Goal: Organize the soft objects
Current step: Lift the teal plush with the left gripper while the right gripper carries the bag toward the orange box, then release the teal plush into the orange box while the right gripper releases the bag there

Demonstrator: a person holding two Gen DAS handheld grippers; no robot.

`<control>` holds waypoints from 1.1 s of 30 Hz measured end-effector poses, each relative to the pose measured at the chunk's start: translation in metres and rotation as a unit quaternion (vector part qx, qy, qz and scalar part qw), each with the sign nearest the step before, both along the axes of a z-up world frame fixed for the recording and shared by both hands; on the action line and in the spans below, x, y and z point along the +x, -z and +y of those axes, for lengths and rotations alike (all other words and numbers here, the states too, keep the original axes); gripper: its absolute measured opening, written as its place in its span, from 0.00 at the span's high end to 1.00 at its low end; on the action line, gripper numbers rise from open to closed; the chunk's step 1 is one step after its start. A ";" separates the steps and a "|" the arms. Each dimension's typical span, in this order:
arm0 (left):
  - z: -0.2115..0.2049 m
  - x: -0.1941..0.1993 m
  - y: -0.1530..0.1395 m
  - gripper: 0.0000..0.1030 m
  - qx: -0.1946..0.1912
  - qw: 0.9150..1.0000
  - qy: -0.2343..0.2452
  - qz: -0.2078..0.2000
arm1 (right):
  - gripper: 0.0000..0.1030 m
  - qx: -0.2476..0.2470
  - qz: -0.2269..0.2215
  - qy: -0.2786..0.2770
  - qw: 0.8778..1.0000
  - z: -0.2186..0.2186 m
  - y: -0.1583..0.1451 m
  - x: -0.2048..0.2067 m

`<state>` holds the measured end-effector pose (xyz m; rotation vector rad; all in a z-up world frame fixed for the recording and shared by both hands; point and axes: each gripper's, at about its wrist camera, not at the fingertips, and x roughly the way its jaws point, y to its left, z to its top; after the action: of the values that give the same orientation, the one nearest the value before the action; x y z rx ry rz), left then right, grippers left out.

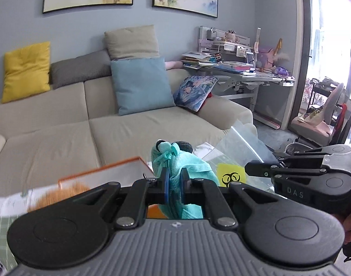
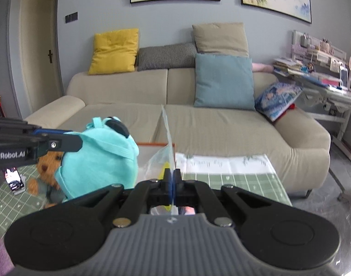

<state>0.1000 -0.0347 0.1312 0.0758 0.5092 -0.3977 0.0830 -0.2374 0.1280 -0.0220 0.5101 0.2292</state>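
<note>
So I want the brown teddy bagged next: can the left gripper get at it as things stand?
Probably not: the left gripper is shut on the teal plush, which also hangs in front of the teddy.

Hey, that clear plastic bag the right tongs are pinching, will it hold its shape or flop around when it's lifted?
Probably floppy: the clear plastic bag is thin film, and it crumples below the right tongs. It looks light, so it may sway. The pinched edge stands upright, so the film seems to have some stiffness. The glossy surface could slip.
</note>
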 end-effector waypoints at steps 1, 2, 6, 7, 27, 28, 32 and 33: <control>-0.001 0.009 -0.004 0.91 0.003 1.000 0.003 -0.002 | 1.00 0.000 -0.003 -0.002 1.000 0.000 -0.004 0.009; -0.002 0.017 -0.008 0.91 0.008 1.000 0.004 -0.003 | 1.00 -0.001 -0.004 -0.003 1.000 0.000 -0.006 0.016; -0.002 0.049 -0.019 0.91 0.029 1.000 0.002 -0.005 | 1.00 0.000 -0.007 -0.013 1.000 0.005 -0.016 0.050; -0.001 0.059 -0.022 0.91 0.033 0.999 0.001 -0.001 | 1.00 0.001 -0.007 -0.017 1.000 0.007 -0.018 0.059; 0.053 0.242 0.006 0.91 0.111 0.985 -0.039 0.124 | 1.00 0.001 0.106 -0.088 0.990 0.074 0.050 0.243; 0.056 0.251 0.011 0.91 0.116 0.983 -0.037 0.139 | 1.00 0.000 0.117 -0.093 0.989 0.078 0.058 0.251; 0.069 0.277 0.029 0.91 0.130 0.974 -0.031 0.185 | 1.00 -0.004 0.154 -0.107 0.982 0.091 0.085 0.272; 0.073 0.283 0.034 0.91 0.133 0.971 -0.029 0.198 | 1.00 -0.006 0.163 -0.110 0.980 0.095 0.092 0.278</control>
<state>0.3826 0.0383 0.0969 0.2424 0.9567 -0.2845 0.3606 -0.1426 0.0361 -0.0528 0.8374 0.4512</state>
